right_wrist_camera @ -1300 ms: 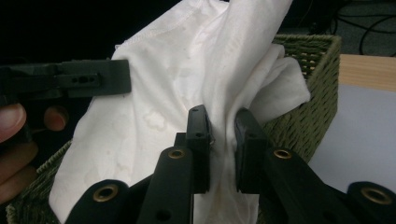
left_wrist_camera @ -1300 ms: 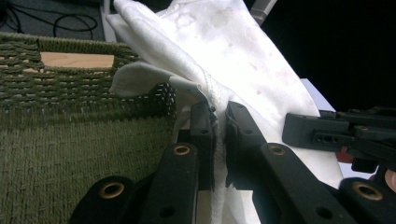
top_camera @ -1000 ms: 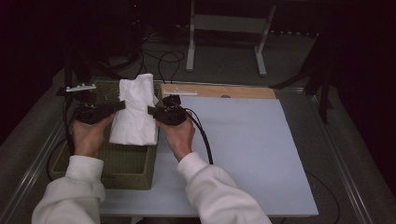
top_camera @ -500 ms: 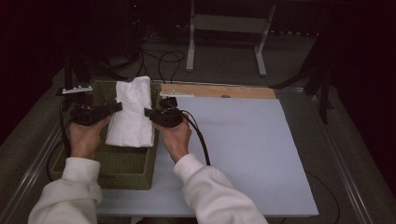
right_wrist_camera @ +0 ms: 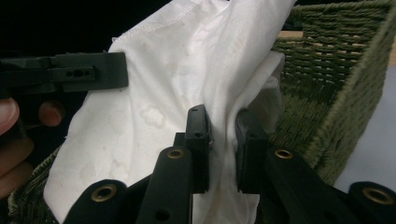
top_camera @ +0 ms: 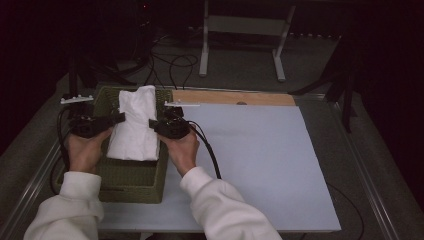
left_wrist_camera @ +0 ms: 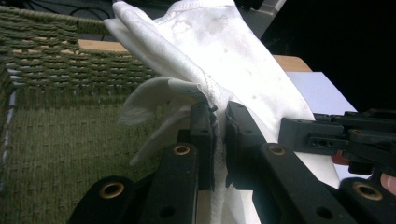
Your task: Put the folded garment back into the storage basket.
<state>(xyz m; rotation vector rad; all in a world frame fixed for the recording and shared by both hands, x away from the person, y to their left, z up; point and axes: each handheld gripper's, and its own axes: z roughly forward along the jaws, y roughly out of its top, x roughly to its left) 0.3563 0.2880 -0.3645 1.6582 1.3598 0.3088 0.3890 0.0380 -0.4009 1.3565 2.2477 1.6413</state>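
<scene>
Dark floor and cables surround the table's pale grey mat, where from above a crumpled white cloth hangs over the green woven basket between the left gripper and right gripper, while each gripper view shows jaws clamped on cloth.

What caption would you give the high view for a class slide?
Two hand-held claws, left claw and right claw, grip a white cloth from both sides above a green woven basket.
</scene>
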